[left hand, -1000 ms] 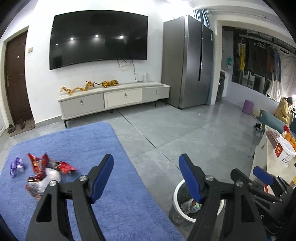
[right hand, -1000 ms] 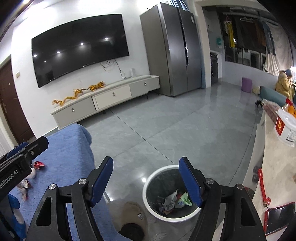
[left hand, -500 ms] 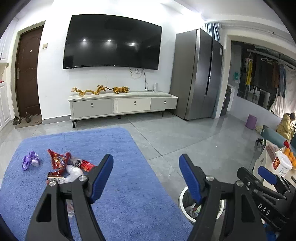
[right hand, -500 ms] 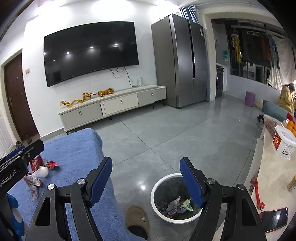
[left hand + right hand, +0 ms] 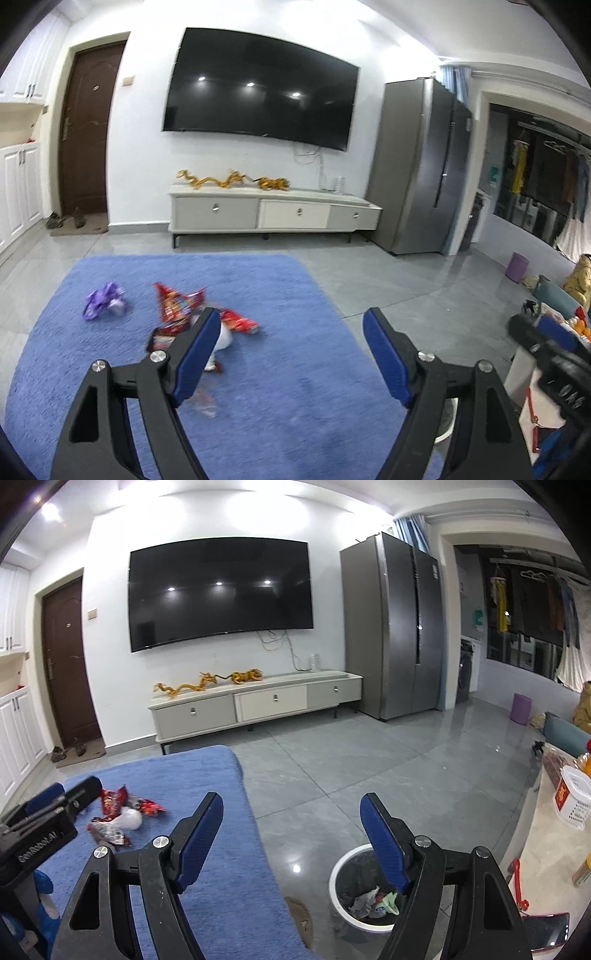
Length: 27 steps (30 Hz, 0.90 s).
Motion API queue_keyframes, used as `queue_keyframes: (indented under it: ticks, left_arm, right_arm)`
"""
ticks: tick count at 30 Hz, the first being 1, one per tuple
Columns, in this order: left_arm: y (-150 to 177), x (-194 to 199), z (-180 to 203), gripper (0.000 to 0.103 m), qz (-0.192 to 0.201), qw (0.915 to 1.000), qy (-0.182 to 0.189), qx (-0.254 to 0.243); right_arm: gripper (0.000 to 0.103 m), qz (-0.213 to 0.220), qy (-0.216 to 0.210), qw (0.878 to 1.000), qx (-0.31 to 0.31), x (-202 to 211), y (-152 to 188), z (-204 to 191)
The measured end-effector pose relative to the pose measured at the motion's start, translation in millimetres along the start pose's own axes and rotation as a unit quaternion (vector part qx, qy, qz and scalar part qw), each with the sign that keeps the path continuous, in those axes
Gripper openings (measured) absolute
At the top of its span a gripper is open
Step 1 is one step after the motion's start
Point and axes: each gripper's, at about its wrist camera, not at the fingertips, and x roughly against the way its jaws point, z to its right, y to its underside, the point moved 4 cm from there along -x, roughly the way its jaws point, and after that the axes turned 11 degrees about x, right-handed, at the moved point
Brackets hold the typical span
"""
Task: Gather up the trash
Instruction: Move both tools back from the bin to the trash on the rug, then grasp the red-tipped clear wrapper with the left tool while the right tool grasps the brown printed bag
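Several red snack wrappers (image 5: pixel 177 306), a purple wrapper (image 5: pixel 103 304) and a white crumpled piece (image 5: pixel 223 338) lie on the blue rug (image 5: pixel 277 406). My left gripper (image 5: pixel 291 317) hovers over the rug just right of the pile, its jaws opening with nothing between them. My right gripper (image 5: pixel 291 799) is open and empty, above the rug's edge and the white-rimmed trash bin (image 5: pixel 334 871), which holds crumpled litter. In the right wrist view the red wrappers (image 5: pixel 114 799) lie at the left, beside the left gripper's body.
A low TV cabinet (image 5: pixel 273 214) and a grey fridge (image 5: pixel 417 166) stand along the far wall. A pale table (image 5: pixel 554 849) with a white basket (image 5: pixel 572 801) borders the right side. A brown slipper (image 5: pixel 299 912) lies beside the bin. Grey tile floor stretches beyond the rug.
Both views have swung left and levelled. The wrapper pile has come nearer the middle of the left view, and the bin has slipped to its lower right edge. Both grippers stay empty.
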Motion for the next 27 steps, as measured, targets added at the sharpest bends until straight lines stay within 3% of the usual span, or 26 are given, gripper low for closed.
queue_keyframes:
  ticks: [7,12,16,23,25,27]
  left_arm:
    - [11,-19,-62,0.078,-0.017,0.9980,-0.059,0.017]
    - [27,-45,-111,0.078,-0.063,0.9934,-0.087,0.041]
    - [39,-68,-131,0.078,-0.098,0.9901,-0.085,0.054]
    - [49,-101,-133,0.078,-0.147,0.9856,-0.064,0.056]
    - [54,-110,-134,0.071,-0.164,0.9830,-0.060,0.057]
    - [60,-120,-138,0.049,-0.185,0.9793,-0.055,0.060]
  right_arm:
    - [0.075,-0.009,-0.032,0.999,0.013,-14,1,-22]
    - [0.075,-0.031,-0.057,0.998,0.019,-39,10,-38]
    - [0.075,-0.051,-0.077,0.995,0.028,-60,19,-53]
    - [0.075,-0.079,-0.111,0.990,0.042,-96,29,-71]
    - [0.075,-0.089,-0.123,0.987,0.046,-107,35,-77]
    - [0.075,-0.097,-0.134,0.985,0.048,-116,38,-82]
